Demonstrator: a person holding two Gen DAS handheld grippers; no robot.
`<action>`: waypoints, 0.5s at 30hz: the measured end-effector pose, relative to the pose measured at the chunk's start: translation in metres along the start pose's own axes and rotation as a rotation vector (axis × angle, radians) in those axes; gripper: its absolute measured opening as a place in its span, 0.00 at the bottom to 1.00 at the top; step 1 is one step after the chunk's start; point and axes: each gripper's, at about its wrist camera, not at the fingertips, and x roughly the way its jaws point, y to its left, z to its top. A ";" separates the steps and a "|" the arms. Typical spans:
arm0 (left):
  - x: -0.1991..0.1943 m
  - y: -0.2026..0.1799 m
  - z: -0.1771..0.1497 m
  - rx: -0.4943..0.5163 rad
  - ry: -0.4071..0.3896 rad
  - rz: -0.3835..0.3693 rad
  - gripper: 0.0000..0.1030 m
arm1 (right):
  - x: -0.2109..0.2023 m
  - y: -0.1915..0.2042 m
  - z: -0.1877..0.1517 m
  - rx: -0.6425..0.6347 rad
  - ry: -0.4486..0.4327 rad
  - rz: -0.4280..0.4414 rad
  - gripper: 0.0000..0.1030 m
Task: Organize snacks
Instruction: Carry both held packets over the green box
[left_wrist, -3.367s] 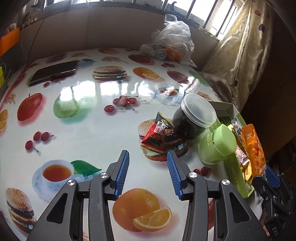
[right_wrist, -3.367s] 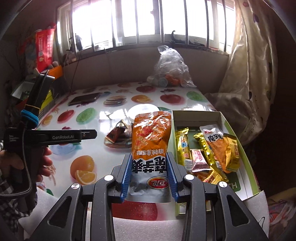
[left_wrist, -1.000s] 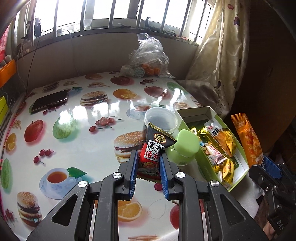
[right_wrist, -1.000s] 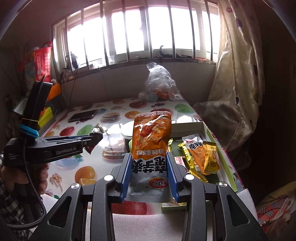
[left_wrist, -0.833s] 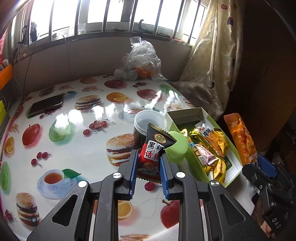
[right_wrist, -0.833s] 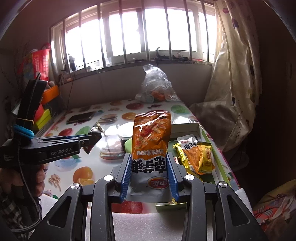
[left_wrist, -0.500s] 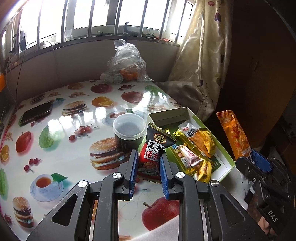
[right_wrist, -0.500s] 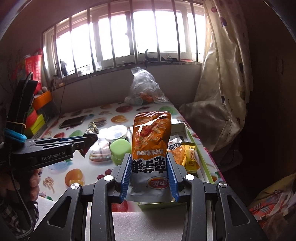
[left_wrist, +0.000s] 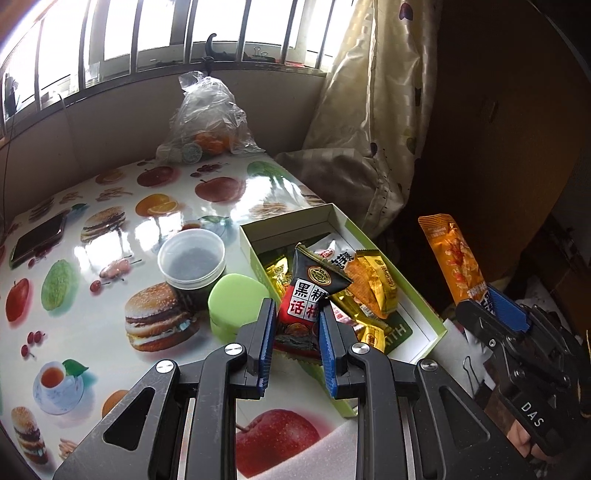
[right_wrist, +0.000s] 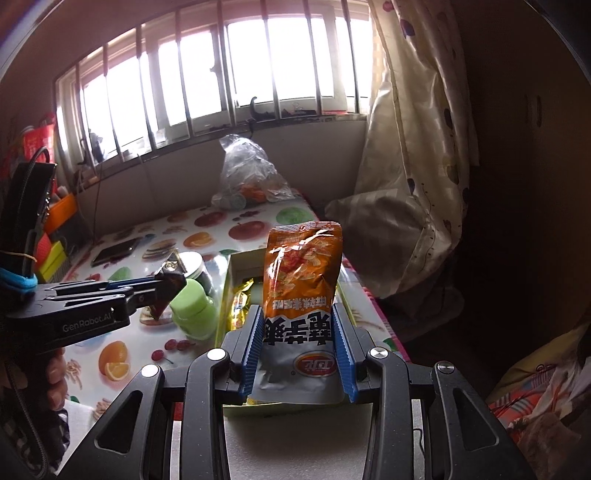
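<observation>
Tools, two: left tool (left_wrist: 297, 325) grips one black-red packet (left_wrist: 308, 295), right tool (right_wrist: 299, 343) one orange bag (right_wrist: 301, 273).

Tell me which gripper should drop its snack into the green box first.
Left, probably. The left gripper is clamped on the black-and-red packet, which already hangs over the green box and its snacks. The right gripper, gripping the orange bag, sits back past the box's near edge.
</observation>
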 end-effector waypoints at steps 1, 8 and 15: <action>0.003 -0.001 0.001 0.002 0.001 -0.002 0.23 | 0.002 -0.003 0.000 0.004 0.004 -0.002 0.34; 0.023 -0.007 0.008 -0.001 0.027 -0.012 0.23 | 0.024 -0.009 -0.001 -0.007 0.040 0.001 0.34; 0.047 -0.008 0.008 -0.021 0.067 -0.003 0.23 | 0.045 -0.010 -0.005 -0.026 0.079 0.017 0.34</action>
